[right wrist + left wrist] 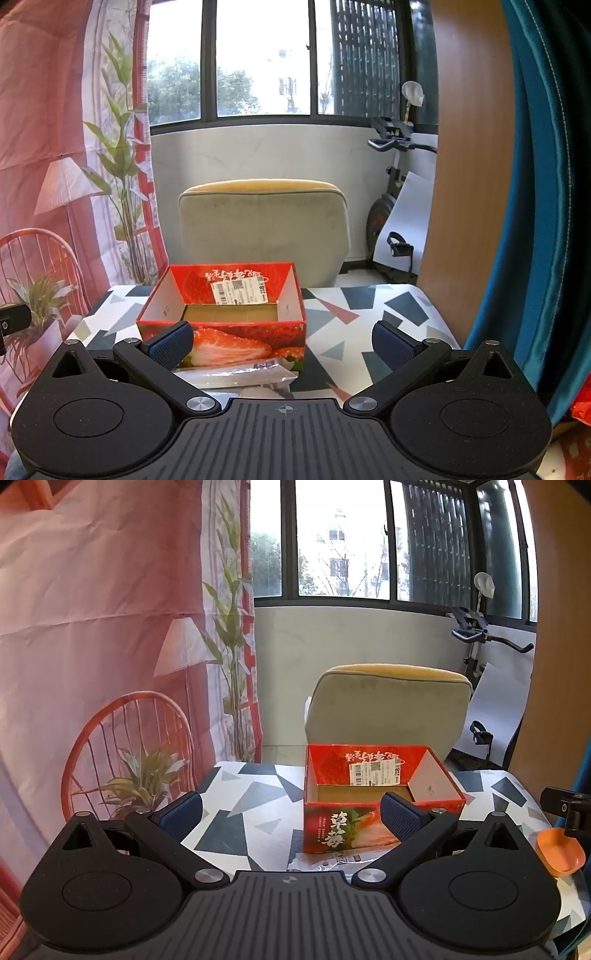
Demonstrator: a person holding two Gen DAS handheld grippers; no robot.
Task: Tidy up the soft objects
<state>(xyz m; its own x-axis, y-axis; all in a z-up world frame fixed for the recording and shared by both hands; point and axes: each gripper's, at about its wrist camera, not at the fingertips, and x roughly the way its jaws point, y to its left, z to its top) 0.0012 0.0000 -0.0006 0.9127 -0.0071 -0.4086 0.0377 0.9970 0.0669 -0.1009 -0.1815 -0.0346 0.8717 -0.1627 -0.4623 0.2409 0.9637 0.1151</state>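
Observation:
A red strawberry-print cardboard box [380, 805] stands open and empty on the patterned tablecloth [255, 794]; it also shows in the right wrist view [225, 314]. A clear plastic packet [240, 374] lies flat on the table in front of the box, partly visible in the left wrist view [325, 864]. My left gripper [291, 812] is open and empty above the table, its right finger in front of the box. My right gripper [282, 341] is open and empty, its left finger in front of the box.
A beige cushioned chair [388, 705] stands behind the table. An orange dish [559, 851] sits at the table's right edge. An exercise bike [391, 206] and a white board [406, 221] stand at the back right. A blue curtain [535, 221] hangs at right.

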